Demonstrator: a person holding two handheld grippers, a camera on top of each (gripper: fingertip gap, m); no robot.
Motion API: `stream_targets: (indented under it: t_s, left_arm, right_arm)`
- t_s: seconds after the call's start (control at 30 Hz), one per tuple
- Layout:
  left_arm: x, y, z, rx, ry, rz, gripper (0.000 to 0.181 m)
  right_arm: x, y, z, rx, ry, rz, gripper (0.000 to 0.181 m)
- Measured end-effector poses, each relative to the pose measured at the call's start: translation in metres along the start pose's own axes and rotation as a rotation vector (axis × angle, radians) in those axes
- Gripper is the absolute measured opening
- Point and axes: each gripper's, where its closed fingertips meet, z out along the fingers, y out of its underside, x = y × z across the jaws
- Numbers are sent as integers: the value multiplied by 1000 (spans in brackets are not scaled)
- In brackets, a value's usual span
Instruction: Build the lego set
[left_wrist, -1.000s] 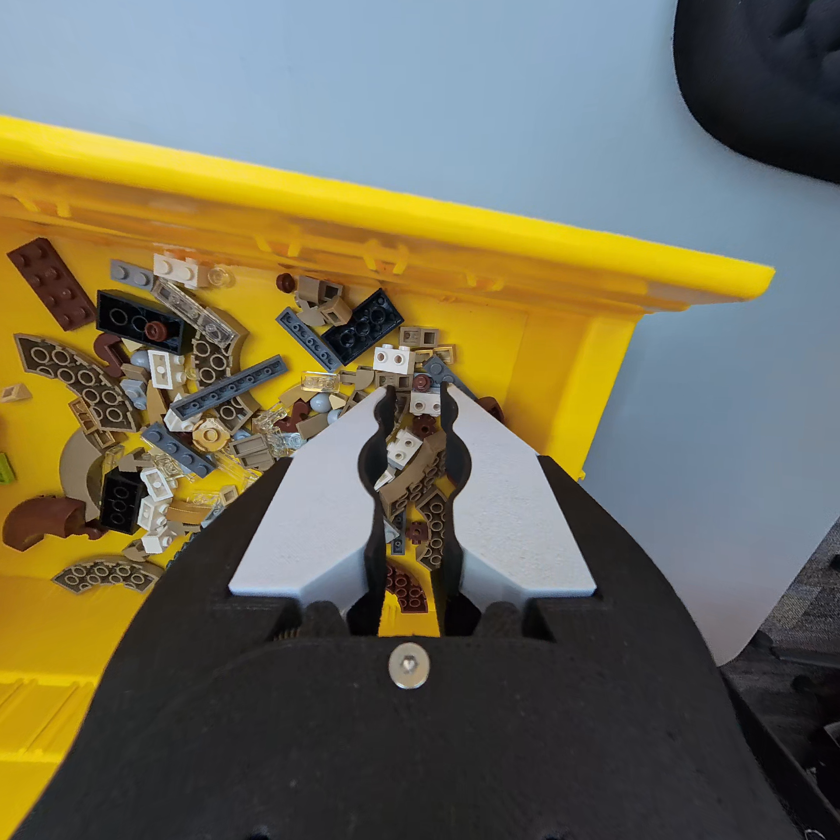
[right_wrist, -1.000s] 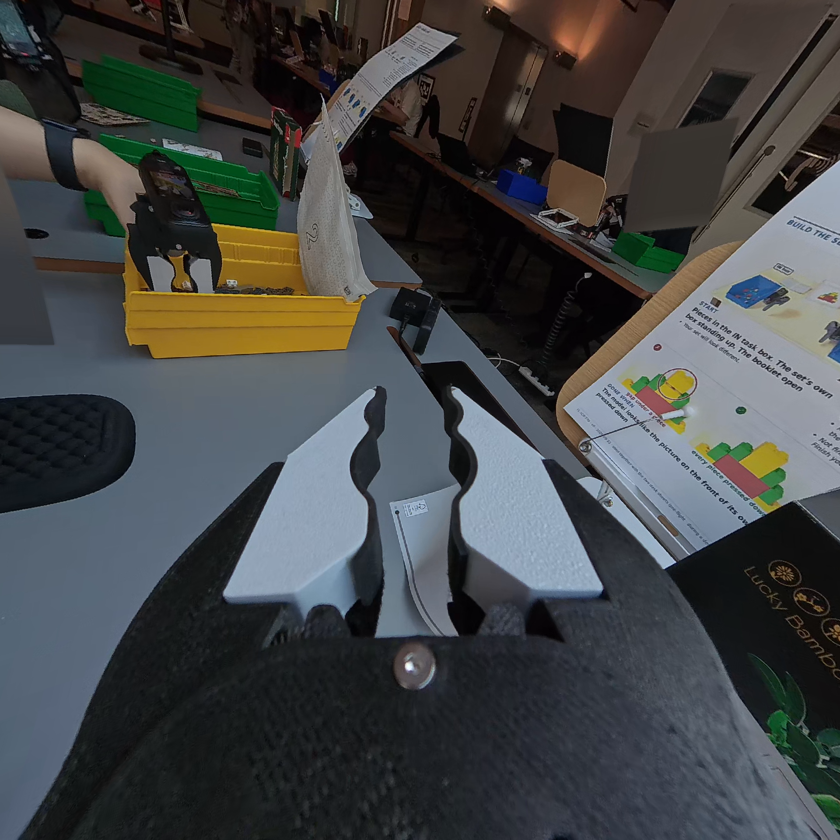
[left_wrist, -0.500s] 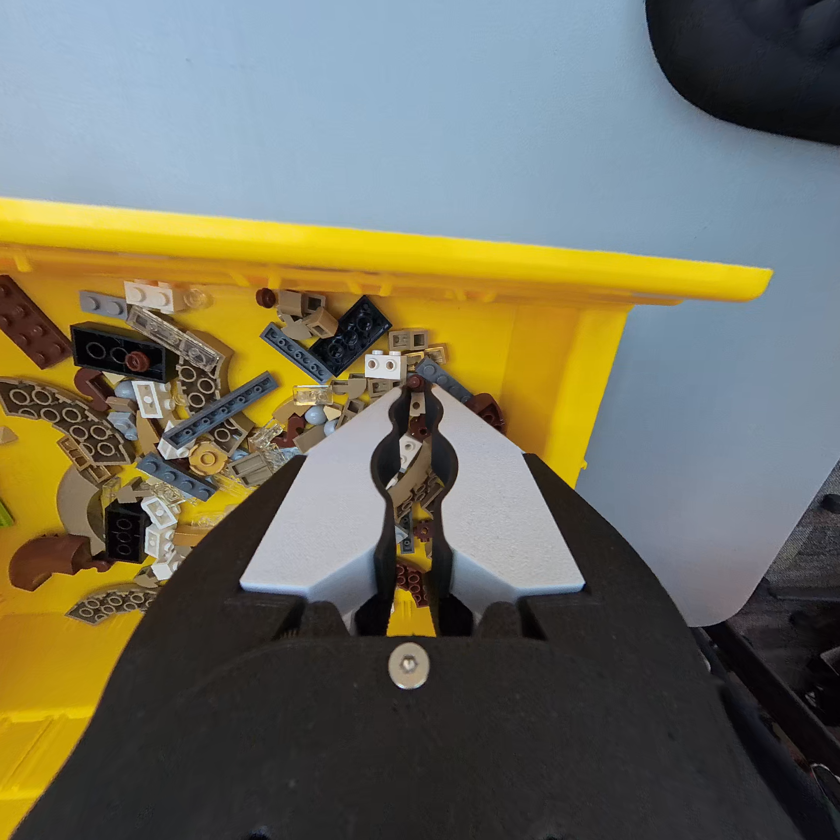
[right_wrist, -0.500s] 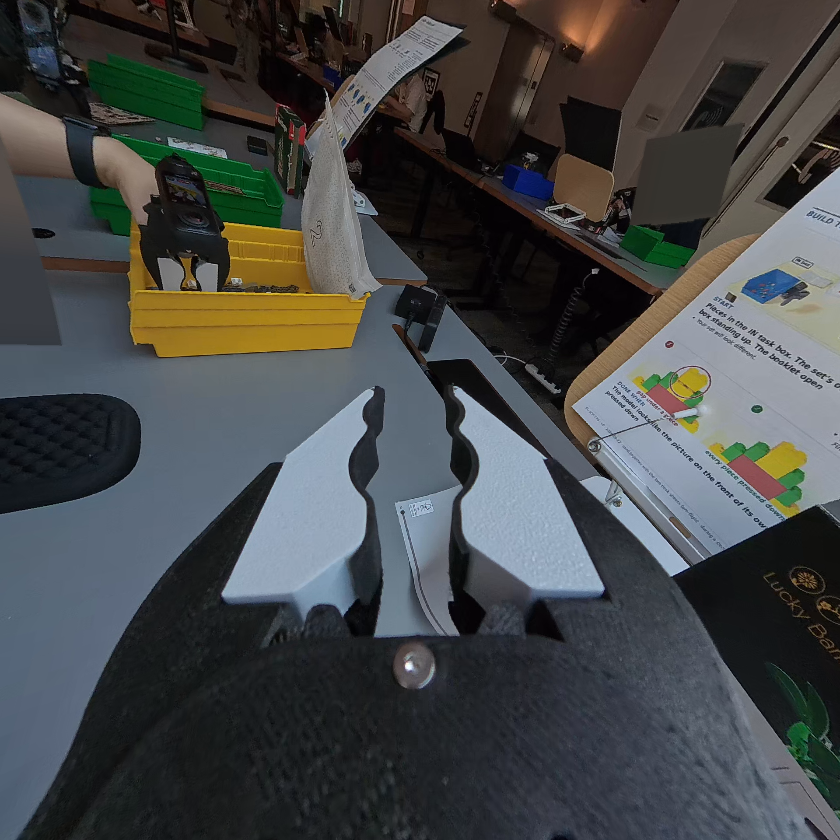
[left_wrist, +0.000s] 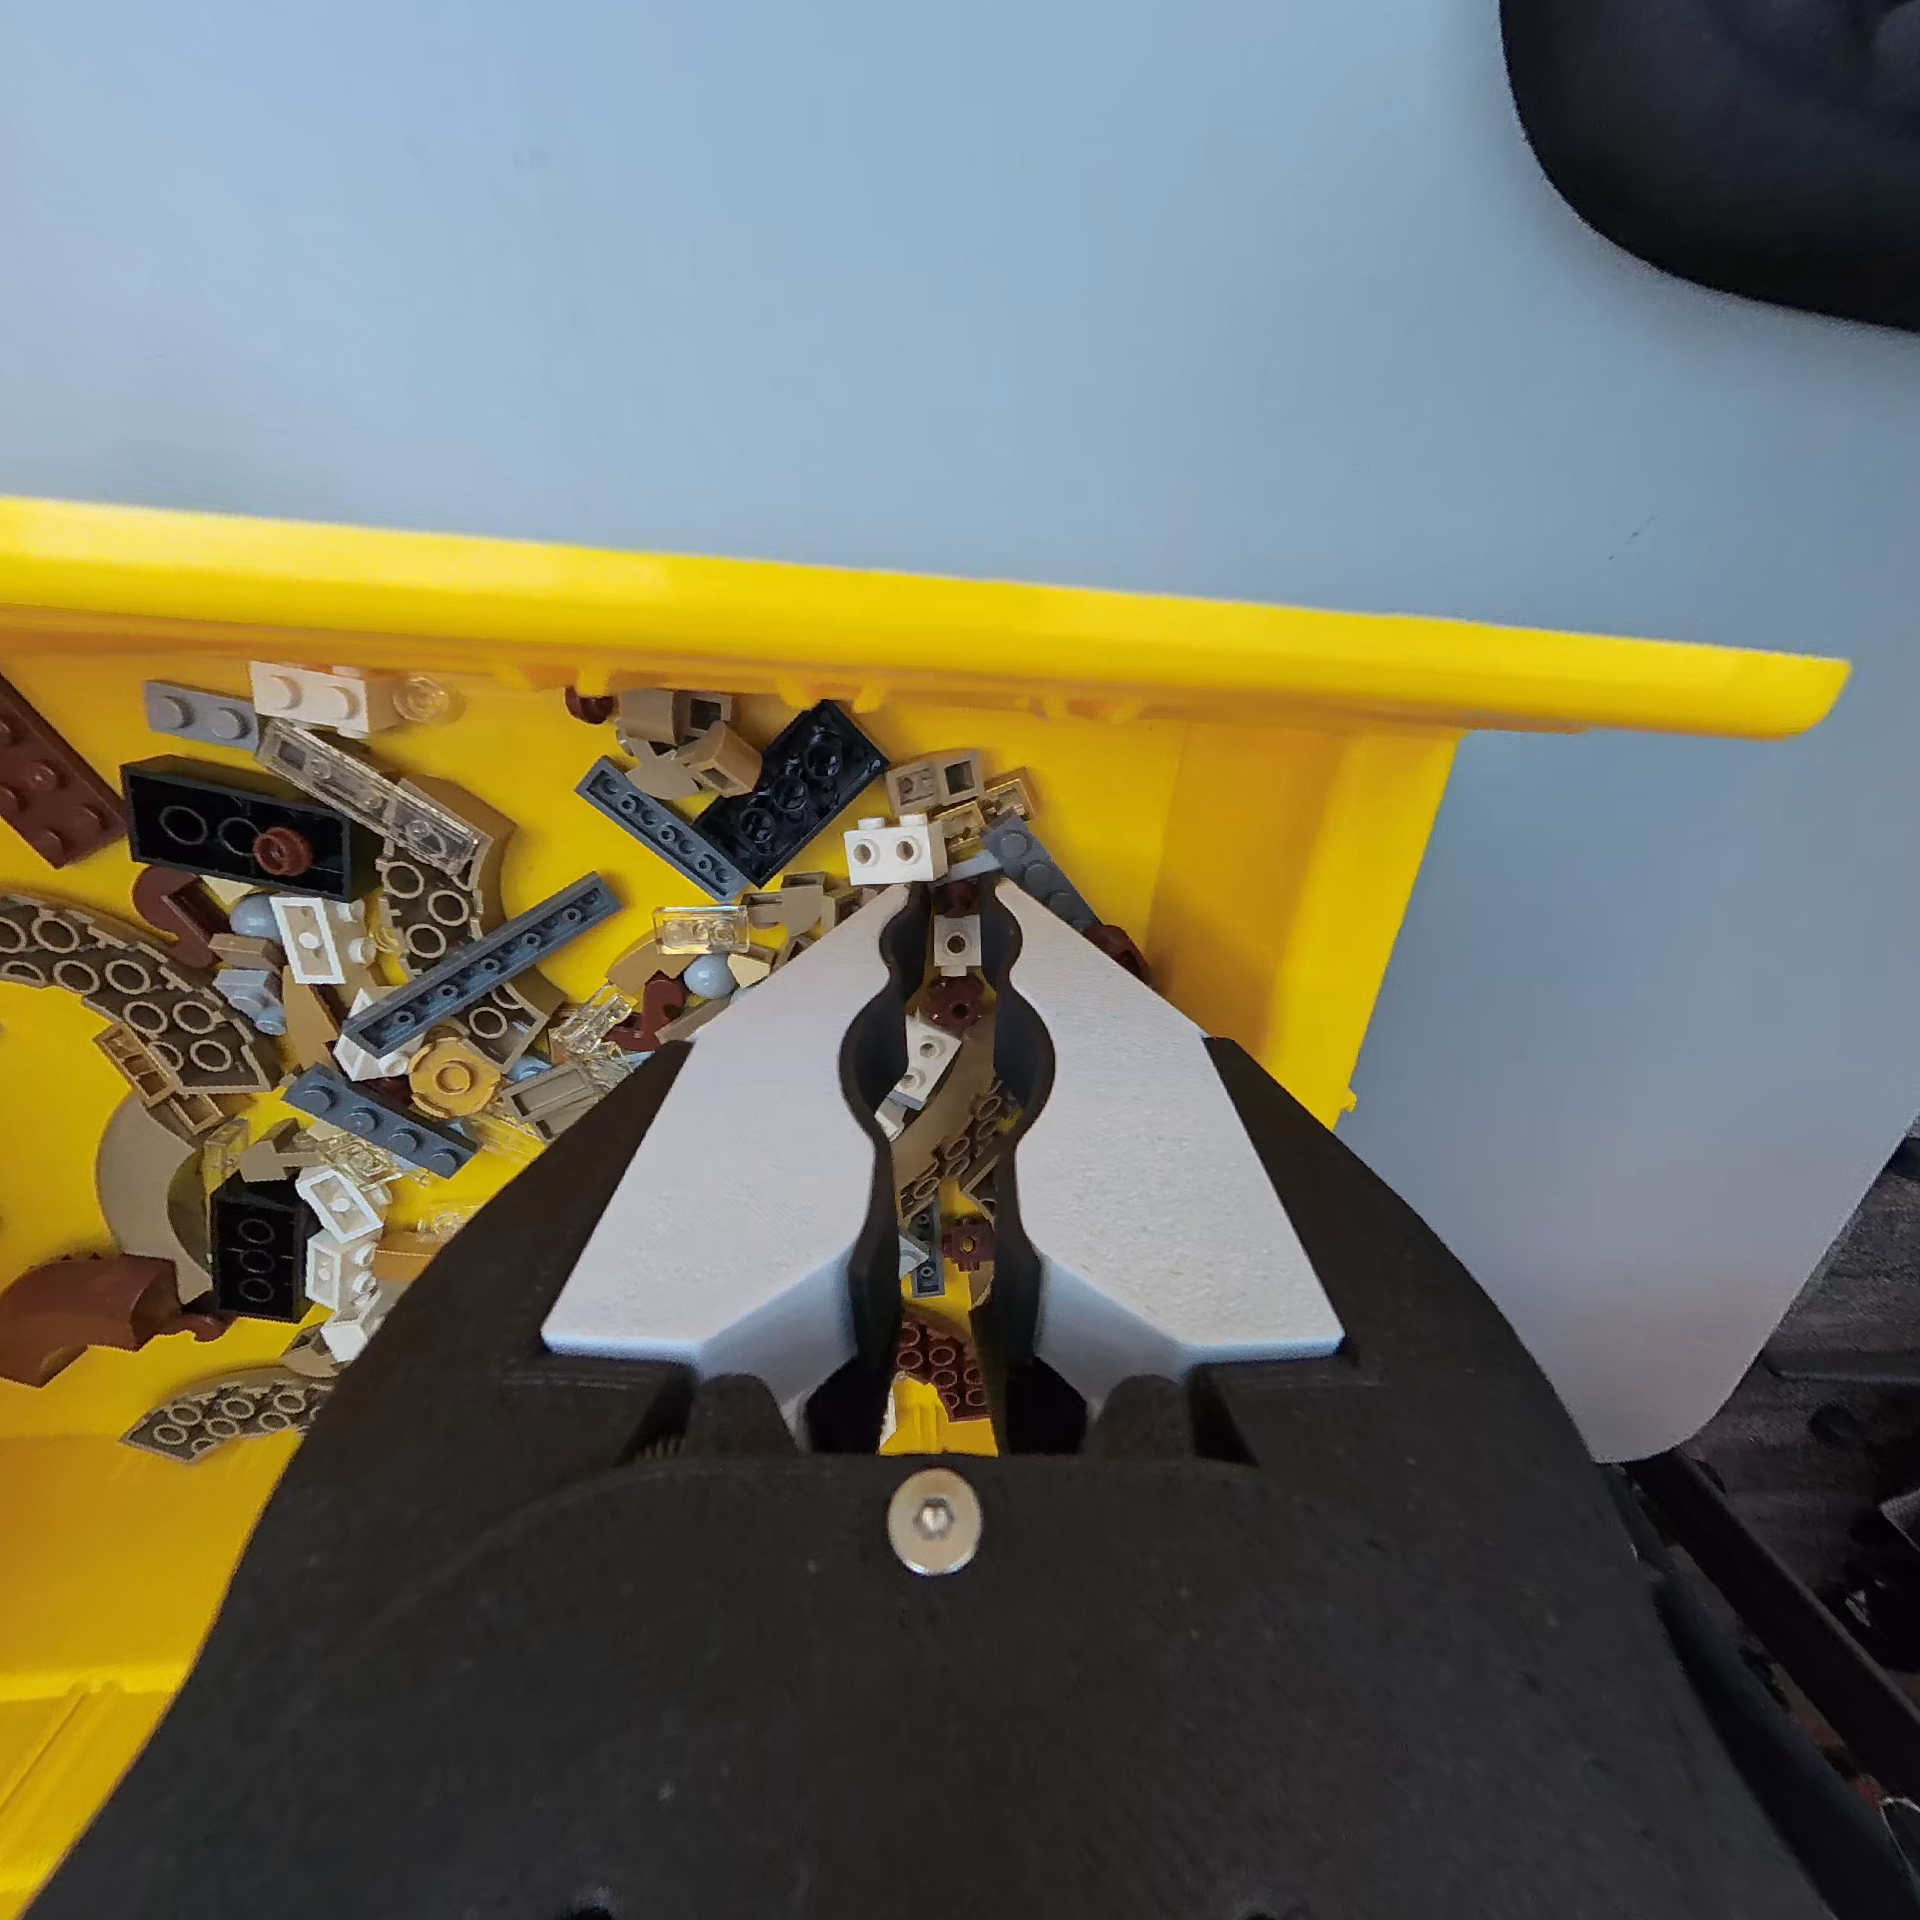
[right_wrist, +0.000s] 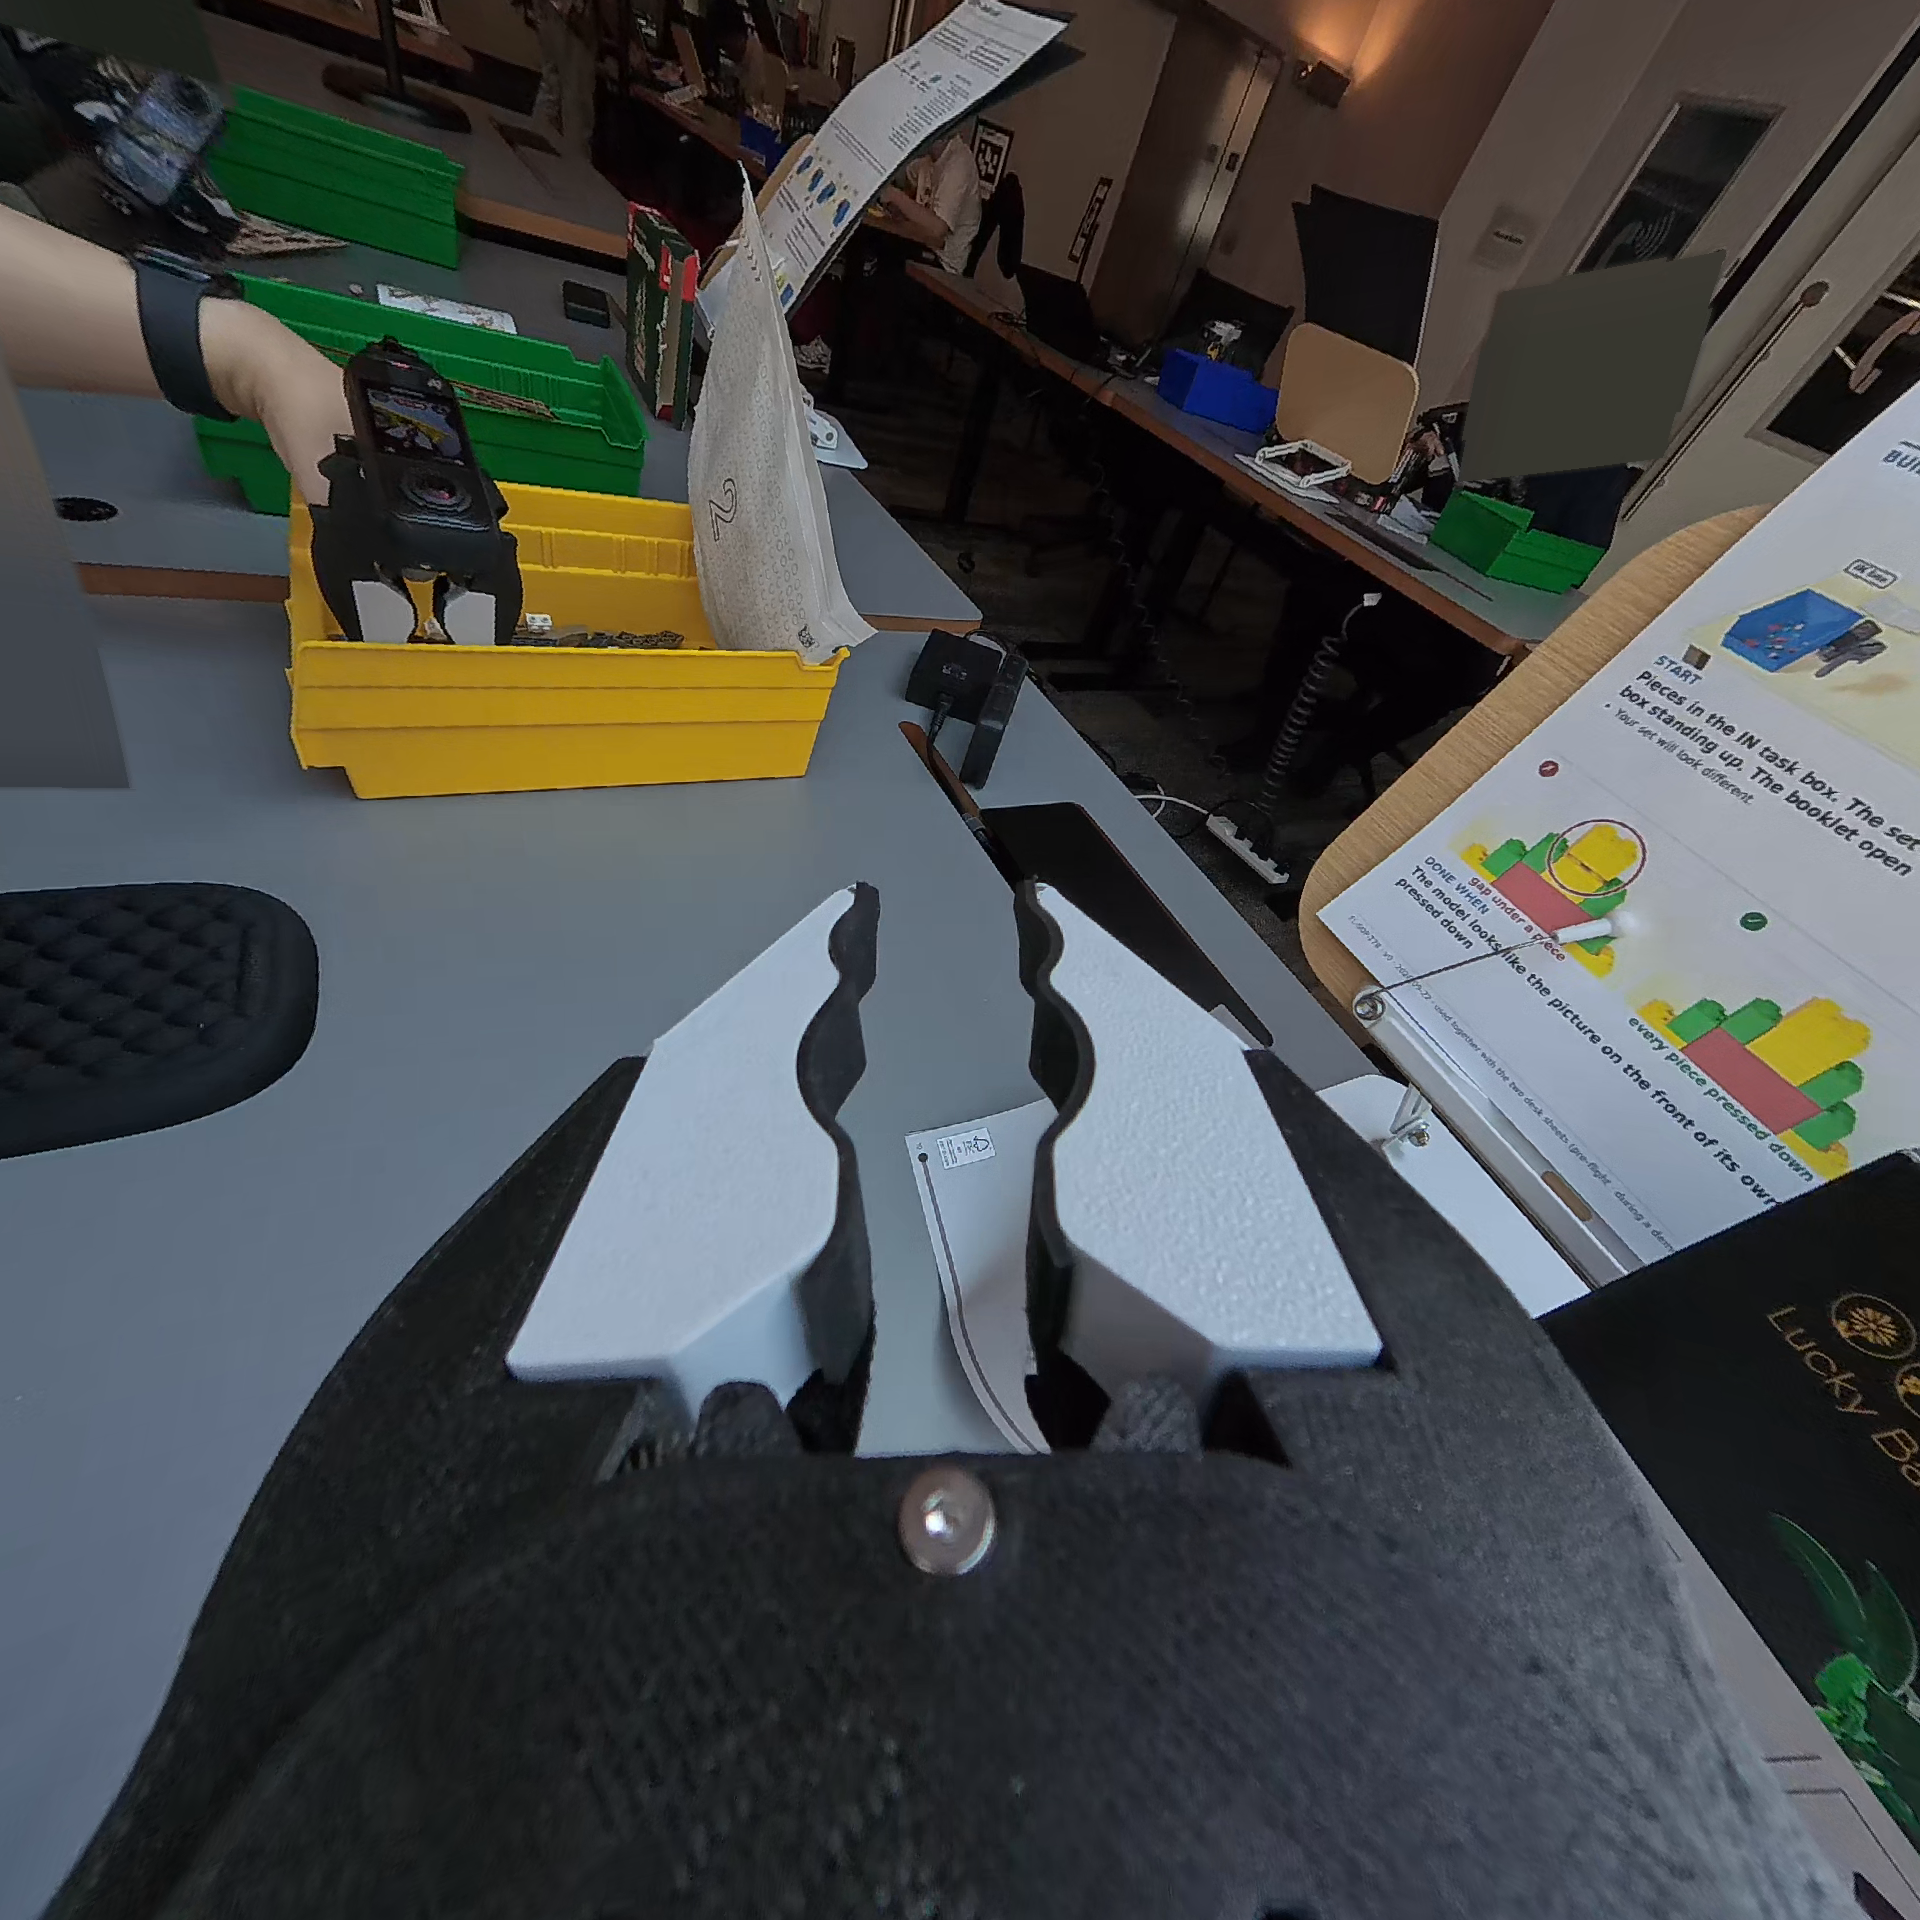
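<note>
We kept our left tongs (left_wrist: 954, 904) low inside the yellow bin (left_wrist: 935, 634), near its right end wall, because the loose lego pieces (left_wrist: 436, 997) lay heaped there in a thin layer. The fingers stood only narrowly apart, nearly closed, and a small white brick (left_wrist: 954, 940) sat in the gap at the tips, with a dark red round piece (left_wrist: 956, 1000) just behind it. We could not tell whether the pads were actually pinching the white brick or merely straddling it. A white two-hole brick (left_wrist: 888, 850) lay just beyond the tips. The tight gap seemed chosen, we judged, to single out one small part from the clutter.

From the right wrist view, the bin sat at the far side of the grey surface (right_wrist: 520, 935), with a white numbered bag (right_wrist: 758, 499) standing in its right end. Nearer us lay a black padded mat (right_wrist: 125, 997).

Our right tongs (right_wrist: 945, 899) hovered over the surface, moderately open and holding nothing, likely waiting to receive the piece. To its right stood the instruction sheet (right_wrist: 1662, 935) on its board and the dark set box (right_wrist: 1787, 1455), propped for reference.
</note>
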Motion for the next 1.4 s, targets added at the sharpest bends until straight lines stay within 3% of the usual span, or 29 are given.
stream_targets:
  t_s: [0.8,1.17,1.33,1.4]
  left_arm:
    - [-8,7,-27,176,-75,-132,7]
    - [-35,45,-28,71,-194,-255,7]
    - [-25,15,-44,277,-130,-324,19]
    - [-17,6,-46,296,-115,-297,21]
  right_arm:
    - [0,3,2,-13,1,-5,26]
    - [2,10,5,-44,11,-15,27]
    - [3,13,6,-54,12,-14,27]
    - [2,13,7,-55,9,-13,26]
